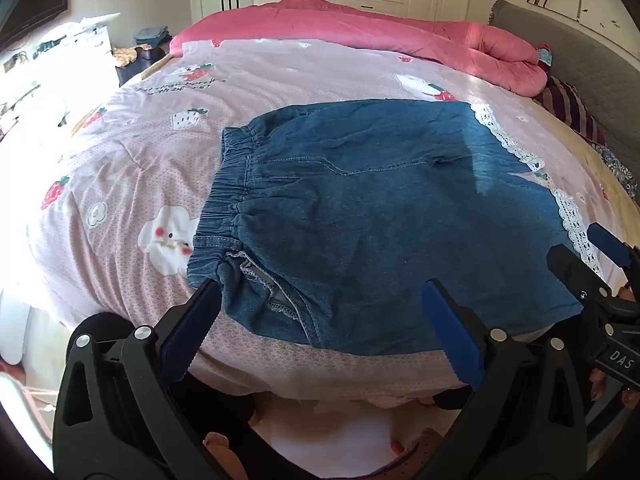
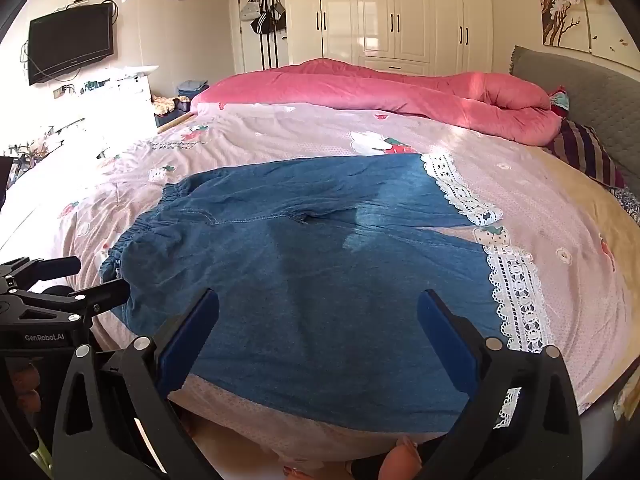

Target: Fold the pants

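Note:
Blue denim pants point(image 1: 360, 208) with an elastic waistband at the left and white lace hems point(image 1: 508, 140) at the right lie flat on the bed near its front edge; they also show in the right wrist view point(image 2: 320, 264). My left gripper point(image 1: 320, 300) is open and empty, hovering over the near waist corner. My right gripper point(image 2: 318, 308) is open and empty over the near leg, short of the lace hem point(image 2: 516, 304). Each gripper shows at the edge of the other's view: the right point(image 1: 588, 248), the left point(image 2: 96, 276).
The bed has a pink strawberry-print sheet point(image 1: 120, 184). A rolled red-pink quilt point(image 1: 360, 28) lies along the far side, striped pillows point(image 1: 568, 108) and a grey headboard at the right. A white dresser and TV stand at the left, wardrobes behind.

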The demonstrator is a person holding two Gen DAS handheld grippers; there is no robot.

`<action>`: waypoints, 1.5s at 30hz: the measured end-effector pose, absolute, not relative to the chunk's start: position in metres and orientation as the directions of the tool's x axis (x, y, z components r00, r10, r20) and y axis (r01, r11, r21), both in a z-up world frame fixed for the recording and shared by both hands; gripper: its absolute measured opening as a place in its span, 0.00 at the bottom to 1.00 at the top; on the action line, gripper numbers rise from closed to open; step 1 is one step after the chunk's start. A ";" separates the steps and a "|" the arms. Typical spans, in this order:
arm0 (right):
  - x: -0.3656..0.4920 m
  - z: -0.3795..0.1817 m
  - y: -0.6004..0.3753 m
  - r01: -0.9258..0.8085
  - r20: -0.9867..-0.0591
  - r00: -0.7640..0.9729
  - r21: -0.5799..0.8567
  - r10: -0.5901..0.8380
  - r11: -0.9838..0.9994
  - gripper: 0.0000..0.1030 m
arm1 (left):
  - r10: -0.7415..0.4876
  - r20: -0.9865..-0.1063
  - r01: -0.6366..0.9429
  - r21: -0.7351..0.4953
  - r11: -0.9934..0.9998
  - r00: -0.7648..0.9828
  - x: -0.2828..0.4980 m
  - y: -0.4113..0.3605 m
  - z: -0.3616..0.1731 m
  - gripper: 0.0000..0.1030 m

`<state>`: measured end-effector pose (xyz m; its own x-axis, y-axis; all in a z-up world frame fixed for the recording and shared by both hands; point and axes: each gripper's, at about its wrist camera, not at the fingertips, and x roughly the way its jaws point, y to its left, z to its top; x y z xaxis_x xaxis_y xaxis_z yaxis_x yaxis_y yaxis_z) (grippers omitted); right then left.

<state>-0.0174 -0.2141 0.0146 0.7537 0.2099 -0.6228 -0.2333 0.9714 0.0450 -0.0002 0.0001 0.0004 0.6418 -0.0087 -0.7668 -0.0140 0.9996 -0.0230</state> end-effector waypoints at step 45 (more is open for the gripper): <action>-0.020 0.015 -0.213 -0.230 -0.622 0.755 0.042 0.206 0.972 0.96 | 0.020 -0.753 -0.032 -0.001 0.999 0.657 -0.002 -0.001 0.006 0.91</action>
